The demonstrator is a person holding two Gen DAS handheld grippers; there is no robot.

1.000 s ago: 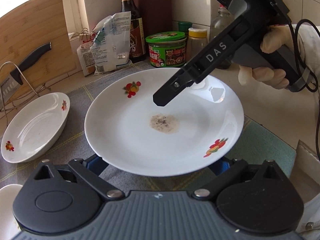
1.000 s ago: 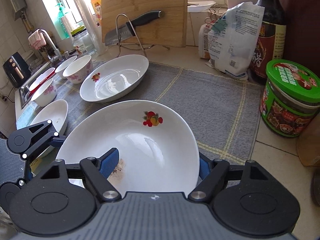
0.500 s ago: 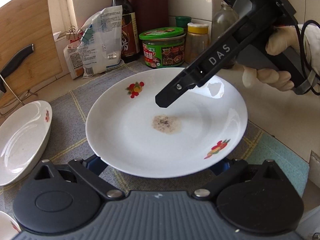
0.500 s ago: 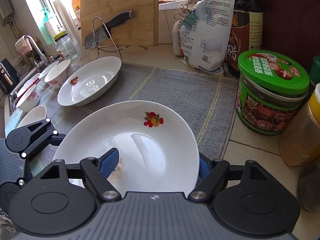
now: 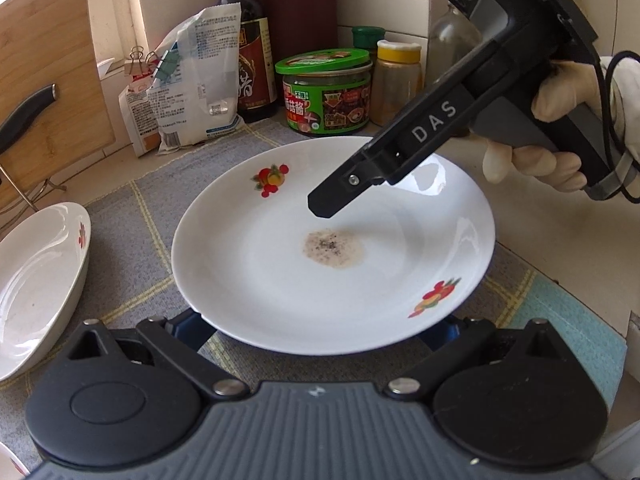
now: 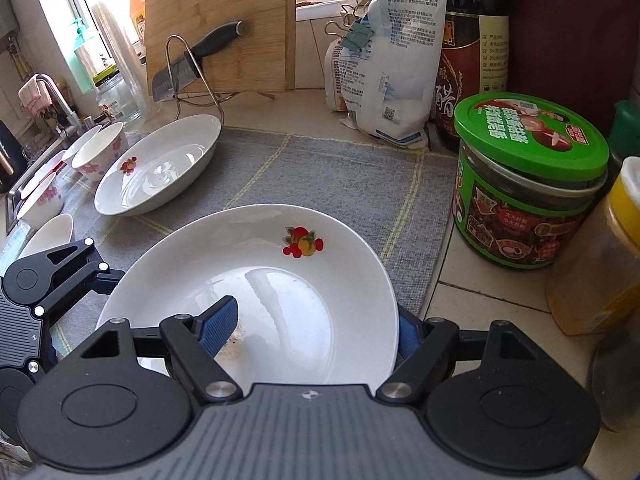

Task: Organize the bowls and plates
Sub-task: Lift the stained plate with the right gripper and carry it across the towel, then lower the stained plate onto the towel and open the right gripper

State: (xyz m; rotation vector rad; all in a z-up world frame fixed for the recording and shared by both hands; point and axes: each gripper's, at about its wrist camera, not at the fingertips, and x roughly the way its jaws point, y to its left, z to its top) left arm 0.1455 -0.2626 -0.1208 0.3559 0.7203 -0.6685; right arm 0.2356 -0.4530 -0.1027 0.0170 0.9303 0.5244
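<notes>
A round white plate (image 5: 280, 272) with fruit prints and a brown residue spot is held above the grey mat; it also shows in the right wrist view (image 6: 280, 280). My right gripper (image 6: 316, 324) grips its rim, one blue finger (image 6: 218, 324) on top and the other underneath. Its black body (image 5: 420, 136) reaches over the plate. My left gripper (image 5: 320, 326) is open, its blue fingers spread under the plate's near edge. An oval white dish (image 6: 160, 170) lies on the mat to the left, also in the left wrist view (image 5: 36, 280).
A green-lidded jar (image 6: 528, 176), a yellow-lidded jar (image 6: 600, 252), a dark bottle (image 6: 472, 40) and a clipped bag (image 6: 388, 68) stand at the back right. A cutting board and knife on a rack (image 6: 208, 48) stand behind. Pink-flowered bowls (image 6: 100, 152) sit by the sink at left.
Both grippers have carried the plate to the right and toward the jars. The oval dish has slid further left in both views.
</notes>
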